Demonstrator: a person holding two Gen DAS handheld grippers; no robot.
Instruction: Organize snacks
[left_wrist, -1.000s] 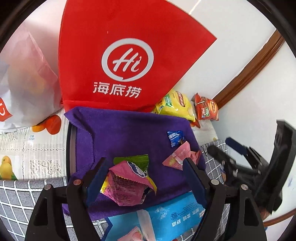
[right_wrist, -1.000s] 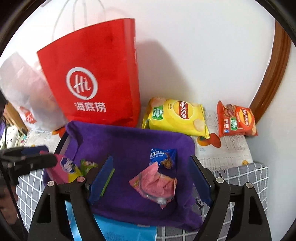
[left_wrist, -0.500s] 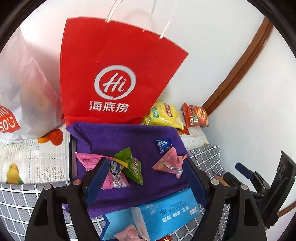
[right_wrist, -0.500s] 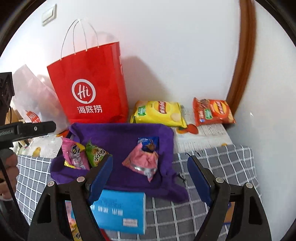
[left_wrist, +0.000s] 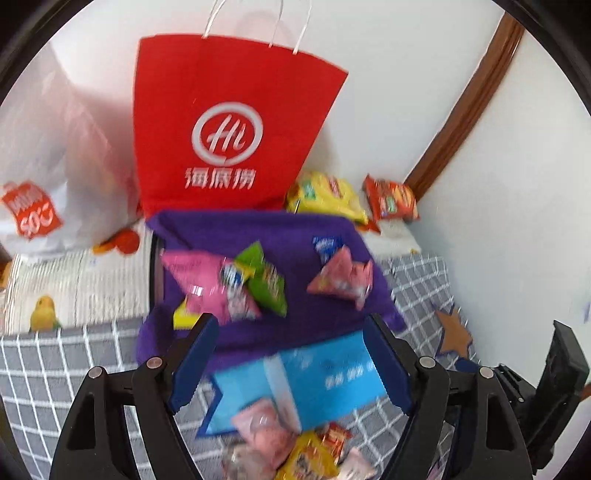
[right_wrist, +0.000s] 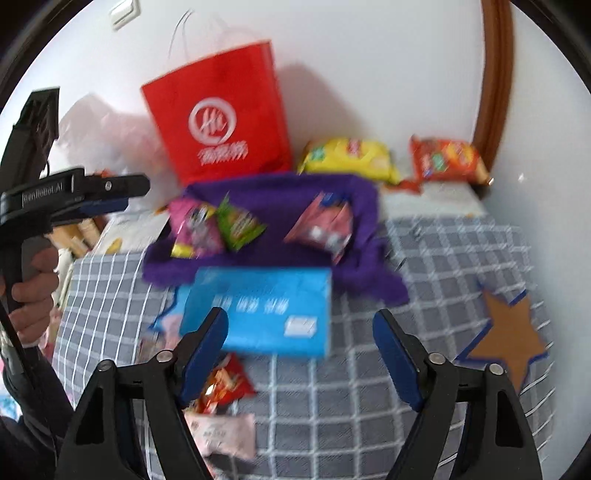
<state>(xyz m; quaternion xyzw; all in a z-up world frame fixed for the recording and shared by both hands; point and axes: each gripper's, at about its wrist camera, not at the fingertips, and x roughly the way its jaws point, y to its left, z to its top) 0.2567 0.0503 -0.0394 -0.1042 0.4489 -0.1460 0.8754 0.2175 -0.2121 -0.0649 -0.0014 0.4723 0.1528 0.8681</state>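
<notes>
While both grippers (left_wrist: 290, 360) (right_wrist: 301, 352) gape empty, purple cloth (left_wrist: 288, 236) holds four snack packets.

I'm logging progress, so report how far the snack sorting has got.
Done: several packets already lie on the purple cloth: a pink one, a green one, another pink one and a small blue one. In hand: nothing; the left tool and right tool are both open and empty. Left: loose packets near the blue box, plus the yellow and orange chip bags by the wall.
</notes>
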